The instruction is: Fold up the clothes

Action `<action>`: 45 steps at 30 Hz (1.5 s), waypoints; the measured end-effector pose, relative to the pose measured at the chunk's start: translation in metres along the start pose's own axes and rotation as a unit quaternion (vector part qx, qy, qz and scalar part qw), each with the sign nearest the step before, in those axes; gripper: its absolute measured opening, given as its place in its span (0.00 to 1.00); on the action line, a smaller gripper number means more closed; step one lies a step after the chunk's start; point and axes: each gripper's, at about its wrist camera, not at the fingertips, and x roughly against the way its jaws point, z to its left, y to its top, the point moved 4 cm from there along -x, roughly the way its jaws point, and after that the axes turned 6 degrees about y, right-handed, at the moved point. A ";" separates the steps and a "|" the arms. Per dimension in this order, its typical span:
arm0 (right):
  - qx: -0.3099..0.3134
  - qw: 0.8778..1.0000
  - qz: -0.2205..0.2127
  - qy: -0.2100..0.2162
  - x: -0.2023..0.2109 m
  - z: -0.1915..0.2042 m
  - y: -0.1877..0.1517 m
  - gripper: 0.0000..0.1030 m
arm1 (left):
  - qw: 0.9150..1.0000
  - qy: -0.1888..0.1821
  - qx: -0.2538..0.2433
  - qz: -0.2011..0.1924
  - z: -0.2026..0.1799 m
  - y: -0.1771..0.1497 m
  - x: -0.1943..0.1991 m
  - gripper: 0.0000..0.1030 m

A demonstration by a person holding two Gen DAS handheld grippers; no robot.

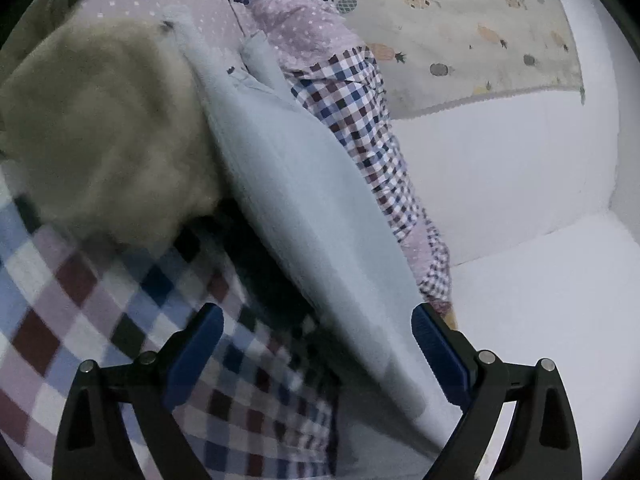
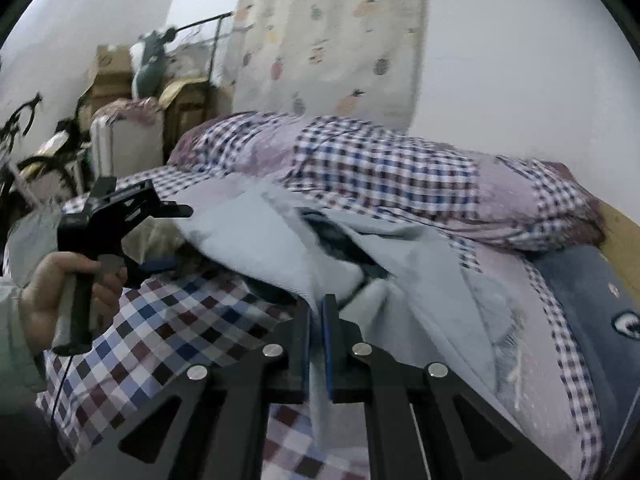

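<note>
We held the pale blue garment (image 2: 404, 264) on the bed (image 2: 160, 320) in our right gripper (image 2: 317, 312), jaws pinched on its near edge, its length running away toward our wide-open left gripper (image 1: 318, 336).

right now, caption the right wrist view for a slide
Right hand-held gripper pinches pale blue garment on checked bedding.

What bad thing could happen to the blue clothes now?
1. The right gripper pinches only a thin edge of the light blue garment, so the cloth might slip out when pulled.
2. The left gripper is open with the garment between its fingers, holding nothing, so that side may sag and fold crooked.
3. The garment lies on a rumpled checked quilt, so lifting it could drag the quilt too.
</note>
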 end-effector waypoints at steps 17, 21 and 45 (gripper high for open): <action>-0.043 0.999 0.015 0.015 0.021 -0.028 -0.034 0.04 | 0.983 0.032 -0.085 -0.160 -0.060 0.032 0.090 0.04; -0.007 0.998 0.031 0.056 0.005 0.005 -0.037 0.04 | 0.959 0.022 -0.134 -0.250 -0.074 0.037 0.150 0.04; 0.067 0.984 0.114 0.123 -0.048 0.060 -0.062 0.04 | 0.967 0.161 0.026 -0.196 0.069 0.097 0.193 0.71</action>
